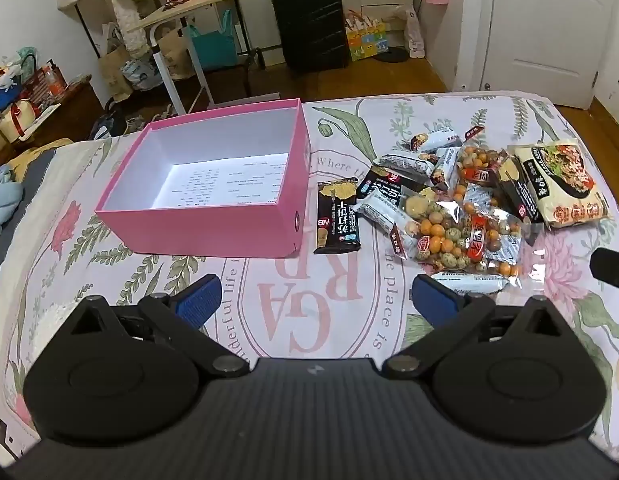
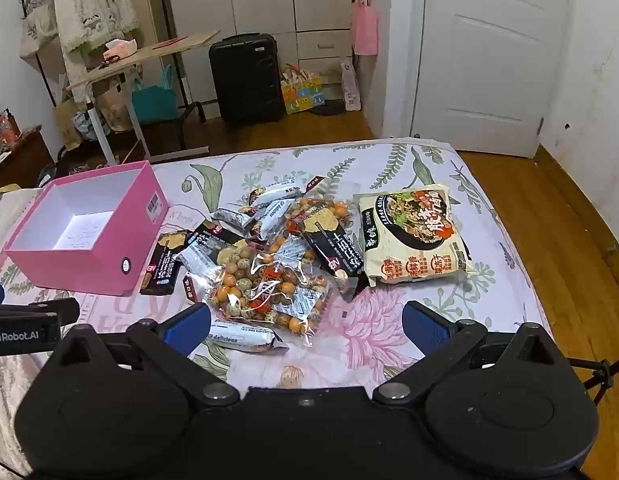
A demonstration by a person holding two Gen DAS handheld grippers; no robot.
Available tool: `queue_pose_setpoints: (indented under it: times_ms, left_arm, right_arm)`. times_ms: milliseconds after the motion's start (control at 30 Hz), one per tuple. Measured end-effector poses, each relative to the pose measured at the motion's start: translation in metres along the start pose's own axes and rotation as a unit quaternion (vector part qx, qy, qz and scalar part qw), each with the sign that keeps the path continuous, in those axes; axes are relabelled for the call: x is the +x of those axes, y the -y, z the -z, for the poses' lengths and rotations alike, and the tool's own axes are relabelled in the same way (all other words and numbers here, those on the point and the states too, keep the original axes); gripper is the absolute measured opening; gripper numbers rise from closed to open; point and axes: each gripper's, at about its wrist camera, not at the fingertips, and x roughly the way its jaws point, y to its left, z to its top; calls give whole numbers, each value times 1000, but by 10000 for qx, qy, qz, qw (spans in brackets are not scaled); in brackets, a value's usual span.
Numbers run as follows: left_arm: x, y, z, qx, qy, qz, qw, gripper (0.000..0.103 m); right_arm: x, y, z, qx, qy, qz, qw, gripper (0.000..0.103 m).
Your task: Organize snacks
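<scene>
So both claws are spread wide with nothing between the pads. The left gripper (image 1: 315, 296) sits at the bottom of its view over bare floral bedsheet (image 1: 269, 308), blue pads (image 1: 199, 294) well apart. The right gripper (image 2: 305, 322) is the same deal, released, with its blue fingertips (image 2: 423, 326) flanking the near edge of the snack heap.

The open pink cardboard box with the white inside (image 1: 213, 228) is in the centre-left of the left view and has nothing in it, just printed text on the floor of it. Its right wall runs just beside a black cracker packet (image 1: 336, 216), so that side is tight. In front of the box there's a wide strip of open sheet.

The pile: clear bags of orange and green coated nuts (image 2: 265, 288) in the middle of the right view, small white-and-black wrapped bars (image 2: 245, 334) poking out at the near edge and more at the far edge, and a big cream instant-noodle packet (image 2: 413, 236) on the right of the heap, overlapped by a second black cracker packet (image 2: 333, 248) at its left edge. Everything overlaps, so edges are messy.

Right of the noodles the sheet runs on a bit and then drops off to wooden floor (image 2: 549, 220). The far bed edge sits at mid-frame, with a black hard-shell suitcase (image 2: 245, 80) and a white door (image 2: 485, 60) beyond it.

The left gripper's tip also shows at the left edge of the right view.
</scene>
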Motion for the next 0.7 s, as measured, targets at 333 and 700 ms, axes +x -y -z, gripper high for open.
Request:
queue_pose_setpoints:
  times_ms: [333, 700]
  left_arm:
    - [5, 0, 10, -11, -89, 362, 9993, 101]
    - [5, 4, 12, 100, -151, 356, 9992, 101]
  right_arm:
    - [5, 2, 6, -122, -24, 68, 9999, 103]
    - [5, 4, 11, -119, -89, 112, 9998, 103]
